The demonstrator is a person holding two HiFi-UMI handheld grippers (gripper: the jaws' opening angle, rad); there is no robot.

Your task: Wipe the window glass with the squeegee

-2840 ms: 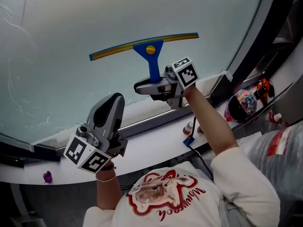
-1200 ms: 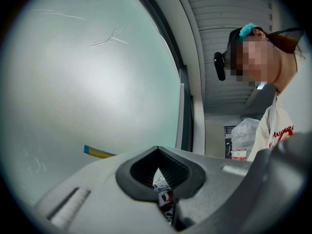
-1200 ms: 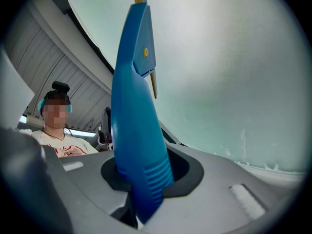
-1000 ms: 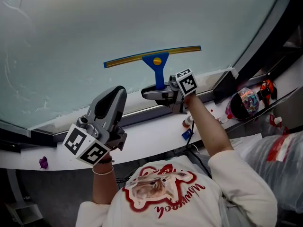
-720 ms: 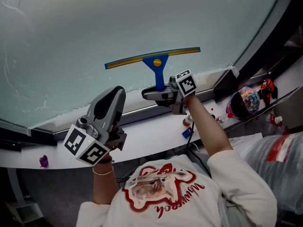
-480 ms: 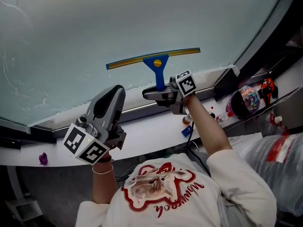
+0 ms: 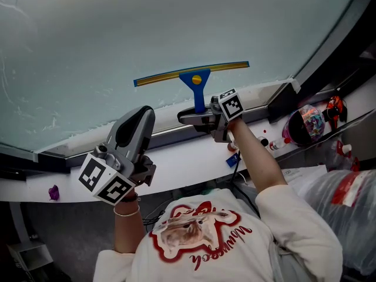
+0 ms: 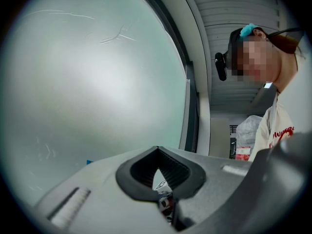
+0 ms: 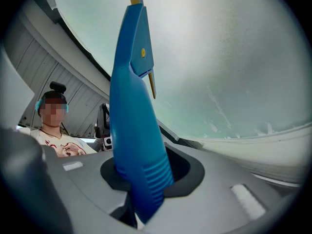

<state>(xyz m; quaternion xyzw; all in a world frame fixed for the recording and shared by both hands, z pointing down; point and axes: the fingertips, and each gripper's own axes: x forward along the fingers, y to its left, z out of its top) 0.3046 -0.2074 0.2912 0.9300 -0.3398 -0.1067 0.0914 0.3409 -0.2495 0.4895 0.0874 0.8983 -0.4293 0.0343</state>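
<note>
Lowest in the head view, the left gripper [image 7: 138, 122] hangs over the white sill [image 7: 176, 164], well apart from the work. Its fingers [image 8: 168, 172] are closed tip to tip with nothing between them.

Further in, just right of centre, the right gripper [image 7: 198, 115] has the squeegee [image 7: 195, 88], so this hand is the one placed to wipe. The blue handle [image 9: 134, 126] sits between its fingers [image 9: 187, 179]. They have just eased a little wider, but the handle looks seated and gripped.

From those fingers the handle runs straight up the picture to the blade [image 7: 164, 76]. Its long axis lies across the frame, slightly higher at the right, and it rests low on the glass [image 7: 147, 28].

The coming move turns on what lies below the blade. Only a narrow band of glass separates it from the bottom rail [image 7: 170, 135], so the downward pull looks nearly spent. Going on would bring the gripper against the rail and sill.

At the right, small bottles [image 7: 264, 141] and a colourful round thing [image 7: 302, 125] sit on the sill near the dark side frame [image 7: 329, 46]. A purple scrap [image 7: 54, 191] lies far left. None blocks the blade.
</note>
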